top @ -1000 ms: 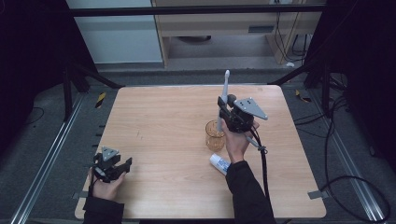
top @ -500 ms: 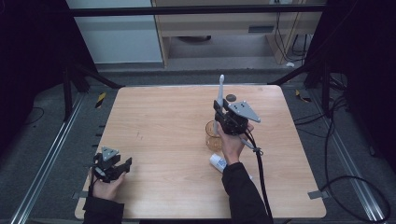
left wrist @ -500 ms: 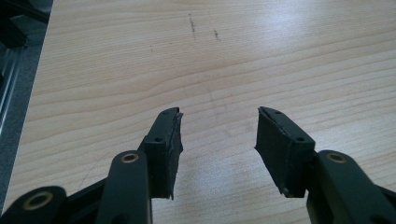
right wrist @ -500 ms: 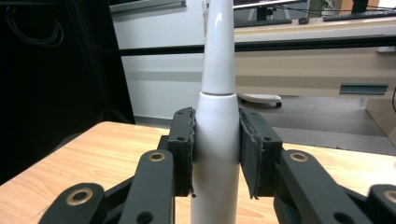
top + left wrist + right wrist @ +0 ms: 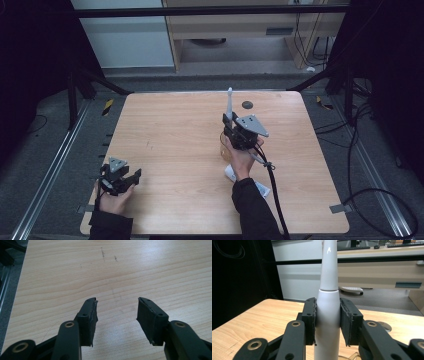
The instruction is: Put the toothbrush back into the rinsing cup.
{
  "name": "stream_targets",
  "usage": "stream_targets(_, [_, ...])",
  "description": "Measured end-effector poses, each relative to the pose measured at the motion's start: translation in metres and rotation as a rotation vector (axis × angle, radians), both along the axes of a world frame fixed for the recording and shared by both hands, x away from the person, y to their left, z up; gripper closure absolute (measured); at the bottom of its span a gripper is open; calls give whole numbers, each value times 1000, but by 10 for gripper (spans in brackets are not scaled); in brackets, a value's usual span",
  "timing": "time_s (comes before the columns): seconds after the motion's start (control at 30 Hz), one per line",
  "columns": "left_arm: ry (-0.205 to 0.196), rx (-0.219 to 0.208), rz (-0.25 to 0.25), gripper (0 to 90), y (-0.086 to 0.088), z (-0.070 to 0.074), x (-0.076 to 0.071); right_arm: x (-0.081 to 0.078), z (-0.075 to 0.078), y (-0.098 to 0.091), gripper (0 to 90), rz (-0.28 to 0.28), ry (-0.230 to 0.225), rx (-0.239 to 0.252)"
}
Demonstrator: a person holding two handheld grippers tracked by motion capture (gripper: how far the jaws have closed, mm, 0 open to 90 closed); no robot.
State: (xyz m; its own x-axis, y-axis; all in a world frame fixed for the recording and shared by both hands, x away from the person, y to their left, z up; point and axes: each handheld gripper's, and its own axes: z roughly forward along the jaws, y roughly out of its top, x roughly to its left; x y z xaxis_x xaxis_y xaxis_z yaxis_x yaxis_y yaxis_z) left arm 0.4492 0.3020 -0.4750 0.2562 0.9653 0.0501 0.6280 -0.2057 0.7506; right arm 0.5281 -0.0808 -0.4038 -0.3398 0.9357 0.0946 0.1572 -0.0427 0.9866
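Between the right gripper's (image 5: 327,322) pads stands a white toothbrush (image 5: 327,312), clamped upright by its handle. In the high view it sits above a glass cup (image 5: 225,150) near the table's (image 5: 170,125) middle, a white tube (image 5: 231,172) just behind. At the near left corner the left gripper (image 5: 117,315) rests with jaws apart, holding nothing.

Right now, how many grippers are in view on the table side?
2. The left gripper rests open at the table's near left corner. The right gripper is right of the middle, holding a white electric toothbrush upright above a glass cup.
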Motion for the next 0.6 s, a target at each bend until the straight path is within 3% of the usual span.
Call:
stream_targets(0.27, [0,-1,0,490,0,0,0,-2,-11,5,677,-1,26,-13])
stream_targets(0.6, [1,-2,0,490,0,0,0,-3,-15,11,676,-1,38,-55])
